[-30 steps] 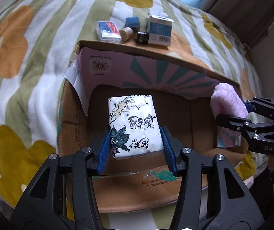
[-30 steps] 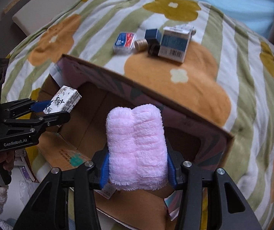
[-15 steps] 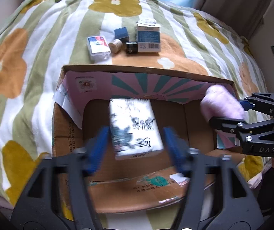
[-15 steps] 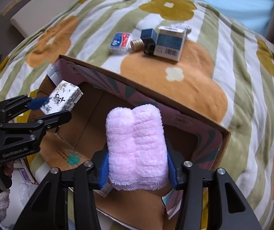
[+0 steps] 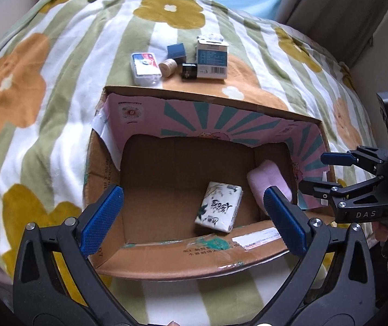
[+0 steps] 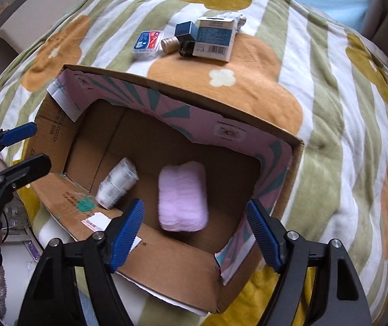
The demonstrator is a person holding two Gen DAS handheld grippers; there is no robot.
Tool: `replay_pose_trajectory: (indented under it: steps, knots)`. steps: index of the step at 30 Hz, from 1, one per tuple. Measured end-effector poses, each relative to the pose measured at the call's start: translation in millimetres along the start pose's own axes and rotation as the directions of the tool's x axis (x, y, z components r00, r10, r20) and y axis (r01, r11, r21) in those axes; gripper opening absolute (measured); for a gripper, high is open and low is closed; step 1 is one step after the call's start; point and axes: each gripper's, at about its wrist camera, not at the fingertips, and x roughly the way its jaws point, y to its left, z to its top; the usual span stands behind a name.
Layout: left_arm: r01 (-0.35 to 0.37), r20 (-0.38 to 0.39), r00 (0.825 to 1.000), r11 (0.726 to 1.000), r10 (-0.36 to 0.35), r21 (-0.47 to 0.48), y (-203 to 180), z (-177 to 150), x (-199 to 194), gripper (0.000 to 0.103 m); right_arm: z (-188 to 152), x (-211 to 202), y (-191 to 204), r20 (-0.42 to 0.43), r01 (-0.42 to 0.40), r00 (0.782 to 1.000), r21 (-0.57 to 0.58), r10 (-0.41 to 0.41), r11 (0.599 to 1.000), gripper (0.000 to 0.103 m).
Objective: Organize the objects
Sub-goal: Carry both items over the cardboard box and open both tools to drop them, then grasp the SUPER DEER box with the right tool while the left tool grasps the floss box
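Observation:
An open cardboard box (image 5: 194, 255) (image 6: 166, 252) sits on a flowered, striped blanket. A white tissue pack (image 5: 219, 206) (image 6: 117, 186) with black print lies tilted on the box floor. A folded pink towel (image 5: 268, 182) (image 6: 183, 195) lies beside it, towards the box's right wall. My left gripper (image 5: 192, 193) (image 6: 37, 145) hovers above the box's near edge, jaws opening wide, nothing between them. My right gripper (image 6: 195, 203) (image 5: 316, 170) hangs over the right side of the box above the towel, jaws opening, pads clear of it.
Beyond the box's far wall, on the blanket (image 5: 58, 108), stand a clear case (image 5: 145, 65), a small tan cylinder (image 5: 168, 68), a dark blue cube (image 5: 176, 50), a black jar (image 5: 189, 71) and a blue-white carton (image 5: 211, 59). The floor shows at lower left in the right wrist view.
Both grippers let go: the tissue pack left the left jaws and the pink towel left the right jaws, and both now lie on the box floor. The left gripper rose slightly.

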Motion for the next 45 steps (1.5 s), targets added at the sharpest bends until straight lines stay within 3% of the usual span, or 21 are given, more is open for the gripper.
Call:
replay_pose_trajectory:
  steps: [12,21,28,36,42,43,45]
  knots:
    - [0.004,0.02,1.0,1.0,-0.004,-0.004,12.6,31.7,-17.2,0.103,19.2,-26.3,2.1,0.067,0.016,0.998,0.032,-0.018,0.999,0.074]
    - [0.013,0.049,0.999,1.0,-0.012,-0.013,32.7,83.2,-30.4,0.103,52.3,-45.4,5.6,0.131,-0.002,0.991,0.083,-0.009,0.997,0.074]
    - [0.005,0.069,0.998,0.994,-0.012,0.111,52.8,141.7,-32.6,0.103,99.7,-59.5,3.3,0.185,-0.04,0.983,0.13,0.016,0.991,0.074]
    - [0.005,0.03,0.999,0.962,-0.014,0.271,66.5,198.8,1.3,0.103,156.3,-47.0,-2.3,0.185,-0.031,0.983,0.186,-0.004,0.982,0.074]
    - [0.048,-0.045,0.998,0.906,-0.032,0.421,70.6,218.2,57.5,0.103,189.4,-8.1,-8.4,0.114,-0.024,0.994,0.234,-0.003,0.972,0.074]
    - [0.063,-0.059,0.997,0.896,-0.041,0.44,71.5,218.7,67.0,0.103,193.9,-0.5,-8.2,0.101,-0.019,0.995,0.233,-0.005,0.972,0.077]
    - [0.098,-0.09,0.994,0.877,-0.063,0.471,74.0,220.6,85.3,0.103,202.5,15.6,-7.4,0.076,-0.011,0.997,0.223,-0.006,0.975,0.103]
